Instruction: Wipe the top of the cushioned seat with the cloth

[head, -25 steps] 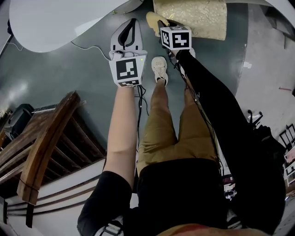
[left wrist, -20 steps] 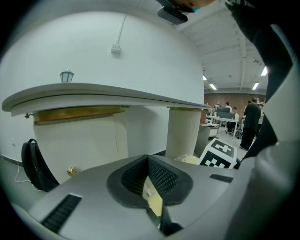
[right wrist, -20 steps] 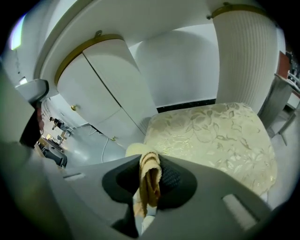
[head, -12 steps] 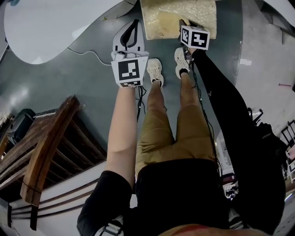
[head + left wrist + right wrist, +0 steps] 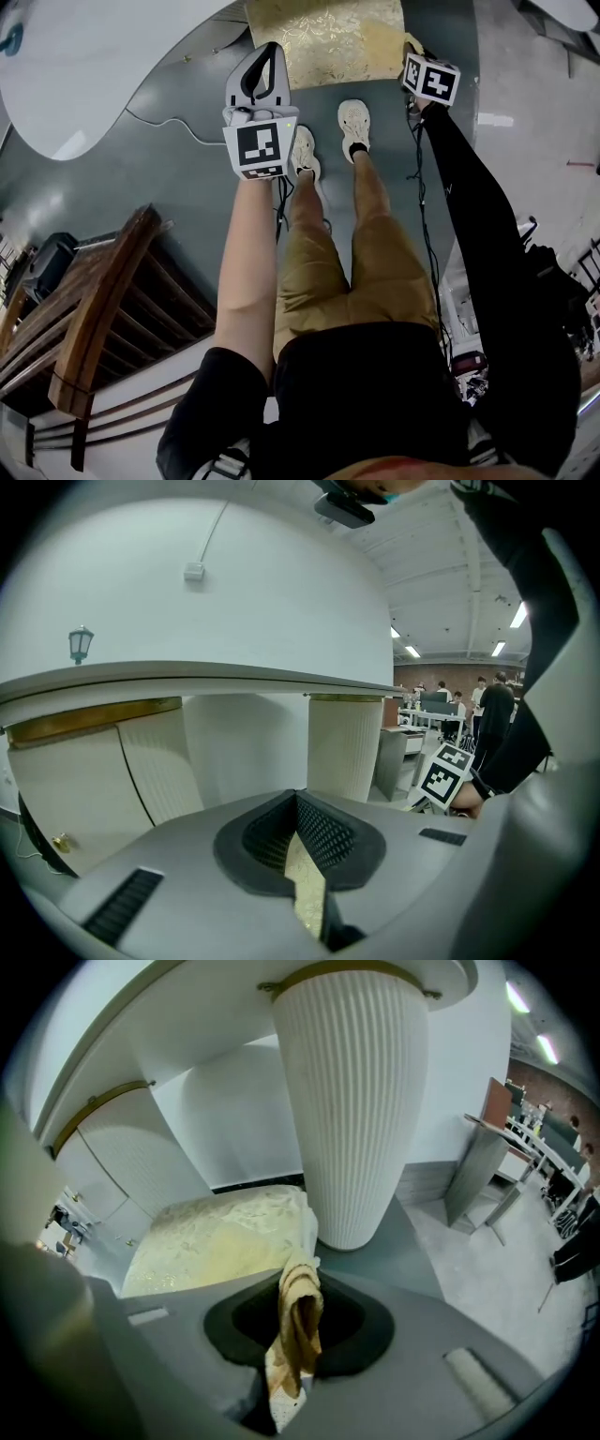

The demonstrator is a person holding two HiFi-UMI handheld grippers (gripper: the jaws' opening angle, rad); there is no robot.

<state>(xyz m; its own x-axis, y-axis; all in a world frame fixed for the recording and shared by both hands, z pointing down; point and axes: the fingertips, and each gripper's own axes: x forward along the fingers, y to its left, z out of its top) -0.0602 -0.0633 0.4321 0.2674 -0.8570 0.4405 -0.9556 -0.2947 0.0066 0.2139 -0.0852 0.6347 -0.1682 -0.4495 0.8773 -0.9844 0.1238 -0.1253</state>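
The cushioned seat (image 5: 323, 42) has a gold patterned top and lies on the floor ahead of my feet. My right gripper (image 5: 412, 49) hangs at the seat's near right corner, just off its edge. It is shut on a crumpled tan cloth (image 5: 298, 1335) that pokes out past the jaw tips. In the right gripper view the seat (image 5: 216, 1237) lies ahead to the left of that gripper (image 5: 300, 1283). My left gripper (image 5: 266, 56) hovers near the seat's left front corner, shut with nothing in it. A sliver of seat (image 5: 305, 883) shows beneath the left gripper (image 5: 298, 797).
A white fluted table pedestal (image 5: 352, 1101) stands right behind the seat, under a round white tabletop (image 5: 84, 75). A dark wooden chair (image 5: 94, 309) is at my left. A cable (image 5: 178, 117) runs over the grey floor. My shoes (image 5: 354, 122) stand near the seat's front edge.
My right gripper has swept with the cloth from the seat's left front across to its right corner. The left gripper has stayed roughly where it was.
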